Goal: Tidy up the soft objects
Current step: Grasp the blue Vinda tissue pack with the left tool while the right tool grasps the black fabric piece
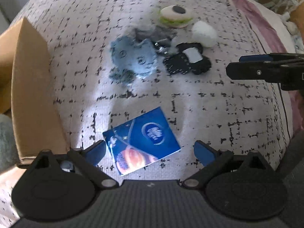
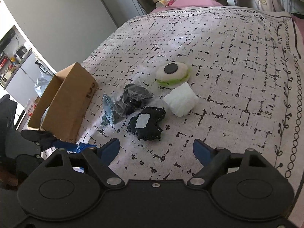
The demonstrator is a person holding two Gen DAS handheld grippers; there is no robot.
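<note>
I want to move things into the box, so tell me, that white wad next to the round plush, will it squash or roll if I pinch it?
The white wad looks like crumpled soft material, so it would probably squash between the fingers and weigh little. Its blocky, creased shape suggests it would tumble, not roll freely. The right gripper is open and well short of it.

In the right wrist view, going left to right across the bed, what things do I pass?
Cardboard box → blue plush → black patch toy → white roll. The bagged dark item and the eyeball plush overlap others in the order, so I left them out.
</note>
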